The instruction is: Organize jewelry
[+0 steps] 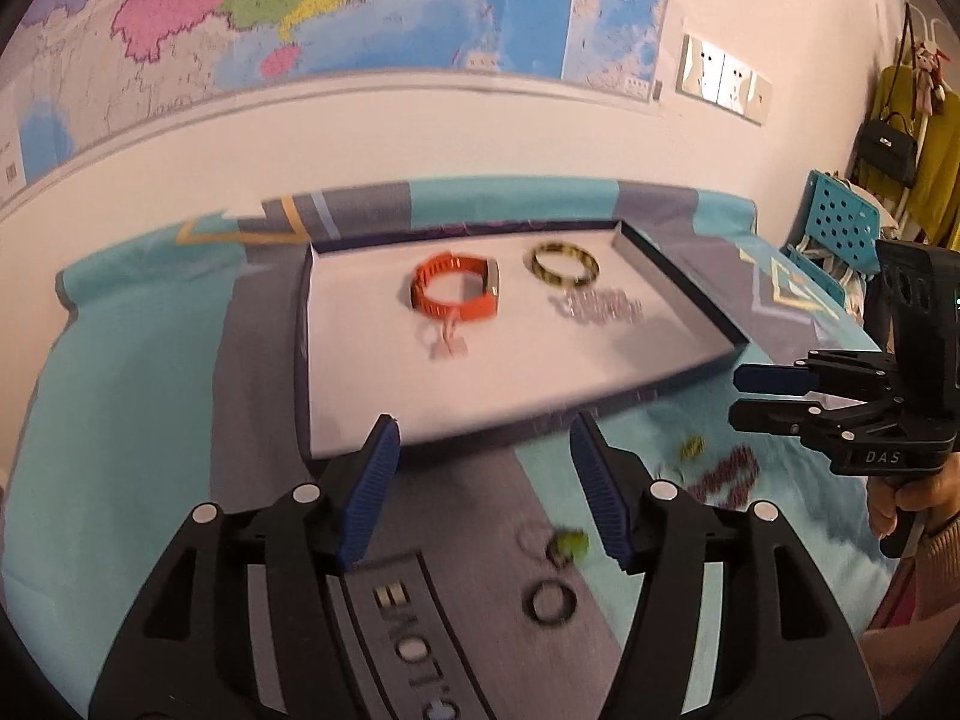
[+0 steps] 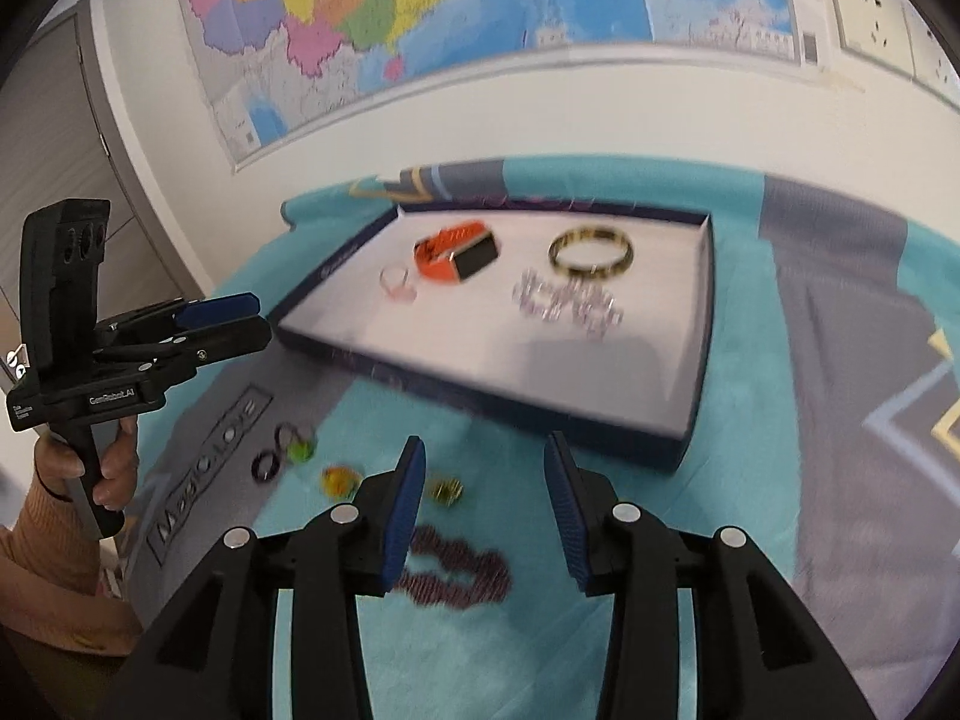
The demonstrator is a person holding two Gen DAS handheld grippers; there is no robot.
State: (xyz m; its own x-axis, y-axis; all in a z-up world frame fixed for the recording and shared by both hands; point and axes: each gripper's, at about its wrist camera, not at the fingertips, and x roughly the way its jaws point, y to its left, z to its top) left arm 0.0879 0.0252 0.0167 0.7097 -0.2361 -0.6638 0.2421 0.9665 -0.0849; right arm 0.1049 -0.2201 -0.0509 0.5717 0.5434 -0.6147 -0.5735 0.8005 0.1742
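A shallow dark-rimmed tray with a white floor lies on the bed cover. In it are an orange watch, a gold and black bangle, a clear bead bracelet and a small pink ring. On the cover in front lie a dark purple bead bracelet, a black ring, a green-stone ring and small yellow pieces. My left gripper is open and empty above the rings. My right gripper is open and empty above the purple bracelet.
The bed cover is teal and grey and meets a white wall with a map. A teal chair and hanging clothes and bags stand at the right. Each gripper shows in the other's view, the right gripper and the left gripper.
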